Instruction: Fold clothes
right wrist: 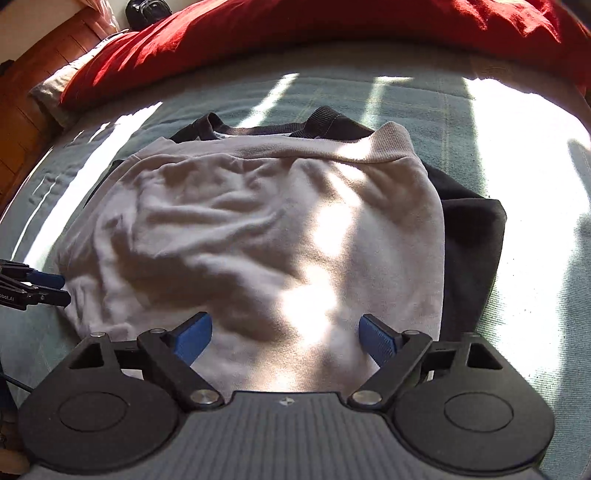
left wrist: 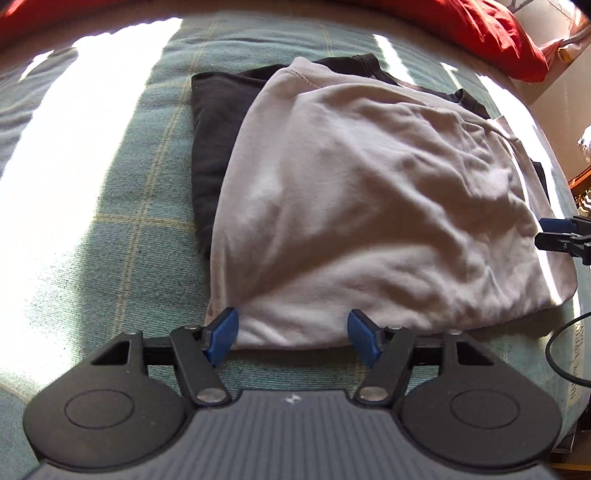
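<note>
White sweatshirt (right wrist: 258, 236) atop black garment (right wrist: 472, 251)

We saw a green plaid blanket (right wrist: 424, 99) in hard sun stripes. Red duvet (right wrist: 295, 29) bunched along blanket's far edge, black cable (left wrist: 557, 354) off its near corner, wooden furniture (right wrist: 22, 96) beside it.

You are working over a bed spread with a pale green checked blanket (right wrist: 424, 99). Hard sunlight falls across it in broad bright bands, washing out the weave where it lands. Along the far edge lies a red duvet (right wrist: 295, 29). At your left in the right wrist view stands warm orange-brown wooden furniture (right wrist: 33, 70).
</note>
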A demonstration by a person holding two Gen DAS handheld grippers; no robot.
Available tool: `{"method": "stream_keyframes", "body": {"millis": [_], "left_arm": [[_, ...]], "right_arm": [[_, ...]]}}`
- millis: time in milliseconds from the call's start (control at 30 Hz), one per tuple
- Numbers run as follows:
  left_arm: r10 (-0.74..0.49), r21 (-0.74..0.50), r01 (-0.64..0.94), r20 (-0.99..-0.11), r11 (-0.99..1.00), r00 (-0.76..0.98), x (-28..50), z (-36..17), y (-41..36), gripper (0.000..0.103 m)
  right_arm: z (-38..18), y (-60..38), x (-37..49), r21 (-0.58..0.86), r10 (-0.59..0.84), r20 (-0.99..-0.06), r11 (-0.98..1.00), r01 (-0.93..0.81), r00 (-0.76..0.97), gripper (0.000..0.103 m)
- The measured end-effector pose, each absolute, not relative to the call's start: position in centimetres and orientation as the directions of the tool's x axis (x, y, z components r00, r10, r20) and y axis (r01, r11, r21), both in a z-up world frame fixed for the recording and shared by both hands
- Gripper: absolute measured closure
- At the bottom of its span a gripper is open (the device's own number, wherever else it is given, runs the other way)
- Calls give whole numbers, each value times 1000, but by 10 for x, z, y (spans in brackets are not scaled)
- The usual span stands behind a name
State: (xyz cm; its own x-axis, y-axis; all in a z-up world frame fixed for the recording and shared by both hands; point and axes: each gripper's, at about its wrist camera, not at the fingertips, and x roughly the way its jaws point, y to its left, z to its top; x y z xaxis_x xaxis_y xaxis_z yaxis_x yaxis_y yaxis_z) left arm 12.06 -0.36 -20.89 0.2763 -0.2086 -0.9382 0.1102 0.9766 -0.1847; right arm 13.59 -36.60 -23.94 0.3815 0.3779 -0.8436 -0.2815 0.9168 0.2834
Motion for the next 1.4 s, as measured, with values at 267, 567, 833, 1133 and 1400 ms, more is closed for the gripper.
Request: {"method": "stream_keyframes", "body": {"millis": [267,567,833,1133,1400], "left_arm": [[-212,-145,211,-916,967,341,142,-203,-18,33],[-259,-168,275,-904,947,340,157,-185,-15,33],[-341,-248,271,-859,930,383,199,-194,-4,33],[-412,-349,224,-823,910,391,208,-211,15,33],[-491,-412,267,-730,871,476,246,-203,9,32]], "right_arm": [[-234,-353,123,233,368,-838,909,-345,403,11],[-221,-338,110,166,280,-858,944,-284,430,10],[-236,-307,120,151,228,-873,967,-204,432,9],[-258,-289,115,89,158,-893,980,-180,421,0],[-260,-285,114,68,135,-896,983,-170,424,0]]}}
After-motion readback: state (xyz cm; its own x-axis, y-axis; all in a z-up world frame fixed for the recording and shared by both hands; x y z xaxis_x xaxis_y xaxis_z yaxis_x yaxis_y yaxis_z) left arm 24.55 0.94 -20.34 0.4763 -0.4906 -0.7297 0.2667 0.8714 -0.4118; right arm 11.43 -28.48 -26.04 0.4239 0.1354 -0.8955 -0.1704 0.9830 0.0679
